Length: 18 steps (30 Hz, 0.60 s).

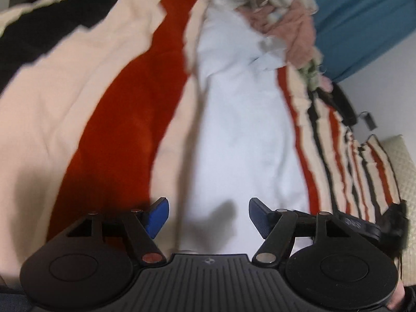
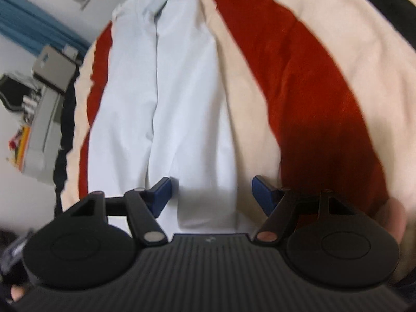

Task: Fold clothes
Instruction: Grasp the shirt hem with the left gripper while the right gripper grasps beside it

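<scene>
Both views blurred; fine detail of cloth edges not readable.

Hidden or cut off:
- Near end of white garment concealed below body of left gripper in left wrist view.
- Same garment in right wrist view cut off at top edge of frame; near hem visible between blue pads, partly covered by right gripper.
- Heap of mixed clothes at far end of garment: pink, greenish and patterned pieces, individual items not distinguishable.
- Dark object beyond heap: identity not determinable.
- Part of a hand visible at right of right gripper housing.

Jaws:
- Left: spread wide, blue pads clear of cloth, nothing held; white garment lying below the gap.
- Right: spread wide, pads apart, nothing clamped; garment hem lying between and below them.

Task item location: white garment laid out lengthwise, flat, with a lengthwise crease, on striped blanket.

Surface and room:
- Bed covered by blanket in cream, red and black stripes.
- Blue curtain and pale wall behind.
- Grey shelf unit against wall, contents unclear.
</scene>
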Tool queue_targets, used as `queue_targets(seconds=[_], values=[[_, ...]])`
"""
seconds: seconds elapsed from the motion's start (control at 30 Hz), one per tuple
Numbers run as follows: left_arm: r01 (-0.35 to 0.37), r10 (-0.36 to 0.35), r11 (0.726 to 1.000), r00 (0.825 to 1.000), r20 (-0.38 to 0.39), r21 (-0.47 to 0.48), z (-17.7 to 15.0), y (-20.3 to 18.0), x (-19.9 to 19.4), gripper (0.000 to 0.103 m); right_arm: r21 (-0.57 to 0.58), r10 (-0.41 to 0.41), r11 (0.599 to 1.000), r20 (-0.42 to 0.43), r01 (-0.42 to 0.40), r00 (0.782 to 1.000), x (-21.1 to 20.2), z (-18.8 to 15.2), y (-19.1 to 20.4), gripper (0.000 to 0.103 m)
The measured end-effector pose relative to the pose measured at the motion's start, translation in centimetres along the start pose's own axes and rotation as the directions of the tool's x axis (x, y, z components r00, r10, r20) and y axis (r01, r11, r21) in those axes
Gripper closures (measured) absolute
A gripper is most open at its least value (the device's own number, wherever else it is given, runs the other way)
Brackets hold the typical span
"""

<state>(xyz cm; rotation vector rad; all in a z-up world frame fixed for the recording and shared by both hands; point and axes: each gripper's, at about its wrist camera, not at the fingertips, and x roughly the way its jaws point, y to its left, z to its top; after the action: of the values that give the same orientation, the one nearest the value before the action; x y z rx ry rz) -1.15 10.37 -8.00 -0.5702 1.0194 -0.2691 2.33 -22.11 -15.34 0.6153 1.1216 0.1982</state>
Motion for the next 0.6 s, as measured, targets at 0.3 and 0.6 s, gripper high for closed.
queue_targets(seconds=[0.3, 0.6], values=[[0.103, -0.109, 0.993, 0.988, -0.110, -0.057, -1.3, 1.0, 1.8, 0.036, -0.046, 0.099, 0.994, -0.076, -0.103, 0.992, -0.9, -3.4, 1.9, 0.046], [0.103, -0.107, 0.994, 0.982, -0.153, -0.035, -3.6, -0.4, 0.7, 0.091, -0.061, 0.056, 0.996, -0.065, -0.060, 0.996, -3.5, -4.9, 2.5, 0.093]])
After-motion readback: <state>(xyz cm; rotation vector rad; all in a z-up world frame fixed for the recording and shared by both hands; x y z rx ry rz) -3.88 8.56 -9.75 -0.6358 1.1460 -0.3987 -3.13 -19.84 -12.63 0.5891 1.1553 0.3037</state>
